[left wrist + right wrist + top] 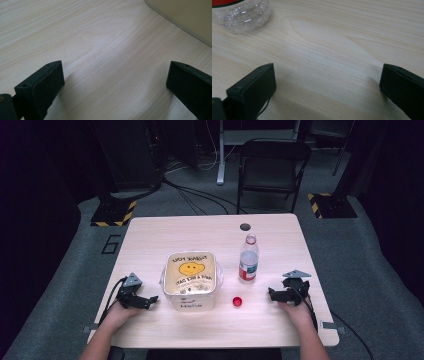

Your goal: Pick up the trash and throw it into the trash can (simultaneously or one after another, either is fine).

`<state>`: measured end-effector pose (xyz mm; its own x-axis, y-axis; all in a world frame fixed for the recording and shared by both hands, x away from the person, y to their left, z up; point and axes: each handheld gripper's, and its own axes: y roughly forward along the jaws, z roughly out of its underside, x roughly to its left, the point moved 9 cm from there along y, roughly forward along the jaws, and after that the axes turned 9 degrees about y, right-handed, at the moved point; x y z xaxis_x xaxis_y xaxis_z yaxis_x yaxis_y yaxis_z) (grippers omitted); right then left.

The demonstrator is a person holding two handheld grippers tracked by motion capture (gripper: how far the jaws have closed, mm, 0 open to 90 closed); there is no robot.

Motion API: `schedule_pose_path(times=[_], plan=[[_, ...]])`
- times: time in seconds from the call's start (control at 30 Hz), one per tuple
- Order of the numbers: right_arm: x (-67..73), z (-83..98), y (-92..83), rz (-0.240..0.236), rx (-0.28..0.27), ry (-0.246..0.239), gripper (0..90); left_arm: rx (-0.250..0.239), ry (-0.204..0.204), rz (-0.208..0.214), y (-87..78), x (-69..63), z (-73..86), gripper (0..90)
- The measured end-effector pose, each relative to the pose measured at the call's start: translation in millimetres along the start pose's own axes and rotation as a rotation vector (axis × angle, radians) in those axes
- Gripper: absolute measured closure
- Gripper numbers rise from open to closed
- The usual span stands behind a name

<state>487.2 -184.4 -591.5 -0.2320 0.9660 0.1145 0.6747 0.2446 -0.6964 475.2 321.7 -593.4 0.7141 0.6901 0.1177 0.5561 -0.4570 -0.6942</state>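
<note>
In the left gripper view the tub (185,17) is cut off to one cream corner, and in the right gripper view the bottle (240,15) to its clear base. One bottle (248,260), uncapped, stands upright just right of the one tub (190,280); one red cap (237,301) lies in front of the bottle. The left gripper (150,299) rests left of the tub, jaws spread and empty. The right gripper (271,294), equally spread and empty, sits right of the bottle, apart from it.
</note>
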Motion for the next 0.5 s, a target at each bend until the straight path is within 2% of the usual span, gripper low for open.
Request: schedule_pose_path(times=[0.2,0.23,0.4,0.43,0.47,0.5], plan=[[1.7,2.3,-2.8,-0.017,-0.003,-0.016,1.5,-0.003,0.000,0.001,1.7,1.4,-1.3,1.1],[2.3,2.4,-3.1,-0.024,-0.005,-0.016,2.5,-0.008,-0.014,0.003,2.1,0.5,-1.7,1.1],[4.3,3.1,-7.7,-0.049,-0.026,-0.042,15.5,-0.003,-0.015,-0.003,2.0,0.6,-1.6,1.1],[5.2,3.0,-8.0,-0.051,-0.032,-0.038,15.7,0.007,-0.001,-0.002,1.9,1.3,-1.4,1.0],[4.5,3.3,-8.2,-0.053,-0.028,-0.049,15.9,0.006,-0.004,-0.001,2.5,1.1,-1.9,0.2],[5.1,2.7,-8.1,-0.051,-0.029,-0.037,16.7,0.010,-0.007,0.005,2.8,0.7,-2.2,0.1]])
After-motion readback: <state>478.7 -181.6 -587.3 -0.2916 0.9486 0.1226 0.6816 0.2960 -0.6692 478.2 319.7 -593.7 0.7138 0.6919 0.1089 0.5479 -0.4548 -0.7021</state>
